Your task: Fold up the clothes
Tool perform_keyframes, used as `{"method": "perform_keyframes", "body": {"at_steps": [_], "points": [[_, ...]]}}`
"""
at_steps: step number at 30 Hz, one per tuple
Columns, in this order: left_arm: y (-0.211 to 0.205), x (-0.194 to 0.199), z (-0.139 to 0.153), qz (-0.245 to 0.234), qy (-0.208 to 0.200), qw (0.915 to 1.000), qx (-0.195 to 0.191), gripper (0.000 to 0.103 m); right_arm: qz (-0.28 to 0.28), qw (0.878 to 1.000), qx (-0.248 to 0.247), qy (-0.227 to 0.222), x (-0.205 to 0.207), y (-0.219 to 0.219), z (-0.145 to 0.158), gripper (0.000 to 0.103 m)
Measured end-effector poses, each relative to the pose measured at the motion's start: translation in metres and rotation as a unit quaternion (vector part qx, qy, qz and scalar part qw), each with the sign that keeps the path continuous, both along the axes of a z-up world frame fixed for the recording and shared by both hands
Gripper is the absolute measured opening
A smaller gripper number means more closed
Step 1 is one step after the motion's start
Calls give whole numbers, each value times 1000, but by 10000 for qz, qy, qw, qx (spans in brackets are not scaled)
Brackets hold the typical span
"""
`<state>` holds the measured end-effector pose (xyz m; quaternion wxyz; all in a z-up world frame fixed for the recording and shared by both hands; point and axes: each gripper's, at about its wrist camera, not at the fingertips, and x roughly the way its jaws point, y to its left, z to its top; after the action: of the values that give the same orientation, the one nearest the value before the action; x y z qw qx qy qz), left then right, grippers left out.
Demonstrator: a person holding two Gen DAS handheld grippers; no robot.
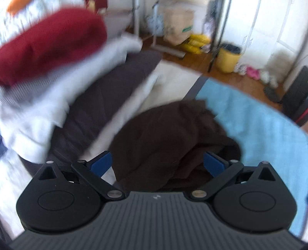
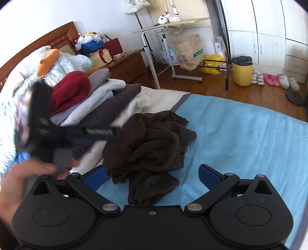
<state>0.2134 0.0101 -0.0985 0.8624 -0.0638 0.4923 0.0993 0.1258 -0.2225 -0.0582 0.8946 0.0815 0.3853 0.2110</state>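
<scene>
Brown garment (image 2: 152, 142) crumpled, blue sheet (image 2: 240, 138) beside

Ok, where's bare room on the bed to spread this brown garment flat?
Free: the blue sheet right of the brown garment, out to the bed's edge, and a strip in front of it. Crowded: the left, where the stack of folded clothes sits.

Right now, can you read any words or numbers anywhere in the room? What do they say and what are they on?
White tote bag hanging on the wall: dark printed lines, too small to read.
Brown paper bag on the floor: green label with white lettering, too blurred to read.
Pale folded top in the clothes pile: small script mark, unreadable.
Nothing else shows text.
</scene>
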Motion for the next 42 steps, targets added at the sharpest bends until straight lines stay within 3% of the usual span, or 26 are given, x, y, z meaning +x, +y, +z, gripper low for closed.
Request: {"method": "perform_keyframes", "body": {"at_steps": [4, 7, 10, 13, 15, 16, 17, 18, 20, 22, 24, 26, 30, 34, 37, 39, 42], "points": [[7, 10, -35, 512, 210, 9971, 516, 103, -102, 9997, 185, 135, 26, 0, -27, 103], [15, 20, -53, 559, 401, 9971, 322, 103, -99, 9989, 274, 370, 47, 6, -50, 103], [22, 18, -61, 653, 336, 9973, 89, 103, -92, 9982, 344, 482, 66, 15, -69, 103], [-2, 16, -60, 397, -53, 9936, 1058, 103, -316, 9962, 534, 605, 88, 15, -89, 103], [-12, 19, -62, 216, -35, 9914, 1290, 103, -531, 9928, 822, 691, 101, 10, -103, 103], [-11, 20, -63, 237, -5, 9935, 1115, 101, -565, 9904, 982, 793, 109, 9, -112, 103], [-6, 19, -63, 334, 66, 9970, 695, 97, -511, 9881, 1122, 918, 116, 10, -122, 99], [4, 21, -67, 447, 166, 9987, 186, 87, -420, 9855, 1203, 1118, 123, 14, -136, 89], [25, 25, -81, 716, 321, 9934, -841, 74, -481, 9817, 1257, 1349, 127, 21, -156, 81], [33, 24, -84, 828, 234, 9902, -1098, 66, -461, 9829, 1455, 1030, 119, 26, -157, 62], [30, 22, -79, 745, 169, 9919, -1019, 53, -387, 9819, 1677, 795, 109, 28, -152, 39], [18, 17, -70, 449, 96, 9953, -851, 45, -235, 9796, 1893, 640, 100, 29, -147, 25], [-1, 1, -47, -122, -221, 9977, -632, 25, 226, 9819, 1845, 363, 72, 36, -125, 23], [-10, -13, -30, -519, -539, 9949, -676, 22, 105, 9852, 1710, 109, 48, 25, -107, 22], [-31, -27, -18, -748, -788, 9941, 58, 21, -78, 9867, 1610, -203, 23, 7, -91, 21], [-54, -37, -12, -1112, -971, 9878, 486, 20, -199, 9888, 1434, -363, 8, -10, -82, 21], [-81, -47, -4, -1676, -1172, 9781, 385, 19, -371, 9928, 932, -651, -20, -32, -69, 21]]}}
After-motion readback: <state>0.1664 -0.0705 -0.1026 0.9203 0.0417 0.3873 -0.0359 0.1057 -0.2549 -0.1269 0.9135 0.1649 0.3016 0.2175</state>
